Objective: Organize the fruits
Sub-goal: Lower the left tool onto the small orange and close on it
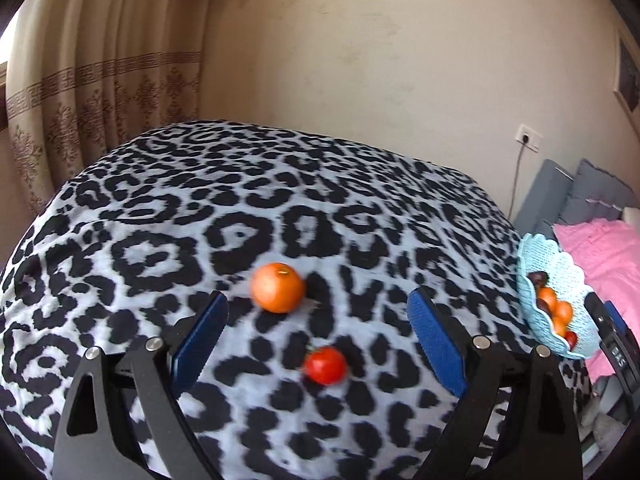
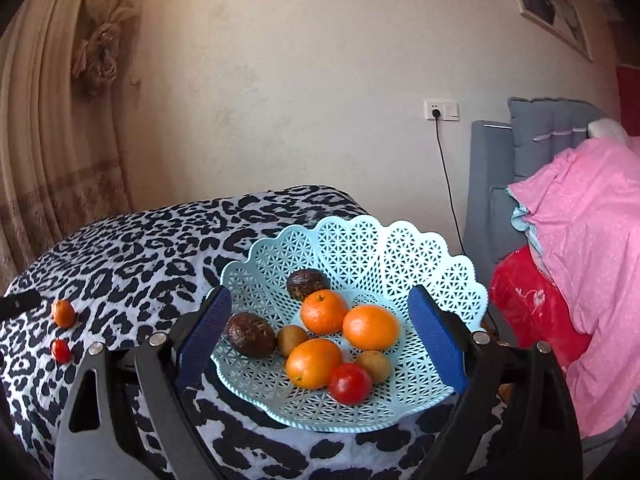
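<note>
1. The left gripper (image 1: pixel 316 344) is held over the leopard-print surface (image 1: pixel 160 216) with its blue fingers (image 1: pixel 200 340) spread wide; nothing is gripped.
2. A small red tomato (image 1: pixel 326 365) is seen on the cloth between the two left fingers, touching neither (it lies nearer the camera than the fingertips).
3. A loose orange (image 1: pixel 278 287) is found just beyond the fingertips, slightly left of the middle line and apart from both pads.
4. The right gripper (image 2: pixel 320 338) is likewise spread wide and empty, its fingers (image 2: pixel 436 340) framing the pale blue lattice basket (image 2: pixel 360 248).
5. Inside the basket are seen three oranges (image 2: pixel 371 327), a red tomato (image 2: pixel 350 383), two dark wrinkled fruits (image 2: pixel 251 334) and two small brownish ones (image 2: pixel 292 339); none is touched by the pads.
6. The basket is placed at the surface's right end, near the pink bedding (image 2: pixel 592 264), well apart from the two loose fruits at the left.
</note>
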A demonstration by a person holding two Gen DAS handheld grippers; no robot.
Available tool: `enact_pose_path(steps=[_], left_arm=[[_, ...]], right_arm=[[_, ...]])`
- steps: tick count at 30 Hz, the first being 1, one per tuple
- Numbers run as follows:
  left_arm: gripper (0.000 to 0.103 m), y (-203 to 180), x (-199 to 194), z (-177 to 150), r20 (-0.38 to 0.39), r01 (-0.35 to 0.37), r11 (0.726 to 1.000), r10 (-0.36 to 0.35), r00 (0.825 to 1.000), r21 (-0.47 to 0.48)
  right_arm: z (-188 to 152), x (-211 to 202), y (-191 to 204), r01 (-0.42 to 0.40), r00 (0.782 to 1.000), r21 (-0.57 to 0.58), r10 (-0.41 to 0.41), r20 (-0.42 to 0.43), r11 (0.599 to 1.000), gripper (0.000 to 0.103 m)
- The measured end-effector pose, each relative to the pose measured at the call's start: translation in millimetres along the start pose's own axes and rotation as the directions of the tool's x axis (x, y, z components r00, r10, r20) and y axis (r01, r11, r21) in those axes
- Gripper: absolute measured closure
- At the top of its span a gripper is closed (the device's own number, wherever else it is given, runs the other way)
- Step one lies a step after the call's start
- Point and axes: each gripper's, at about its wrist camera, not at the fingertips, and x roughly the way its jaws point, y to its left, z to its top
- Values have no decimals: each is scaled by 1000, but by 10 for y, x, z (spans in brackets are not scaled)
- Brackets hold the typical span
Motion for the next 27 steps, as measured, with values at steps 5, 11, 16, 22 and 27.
enact_pose_path(steps=[5, 11, 16, 22, 27], left_arm=[[13, 142, 157, 41, -34, -22, 999, 21, 999, -32], [13, 202, 351, 95, -73, -39, 999, 37, 997, -25], [18, 228, 545, 129, -116, -34, 999, 31, 993, -28], [30, 219, 692, 128, -146, -20, 1000, 17, 989, -19], [37, 265, 795, 101, -170, -10, 999, 2, 985, -45]], right_arm=[[-8, 0, 49, -10, 1000, -21, 10, -2, 1000, 12], [-19, -15, 124, -38, 999, -53, 37, -3, 998, 12], [-38, -34, 252, -75, 997, -100, 75, -4, 992, 12], [-53, -13, 315, -101, 995, -118, 100, -20, 988, 12], [-64, 0, 347, -109, 994, -130, 106, -30, 985, 12]])
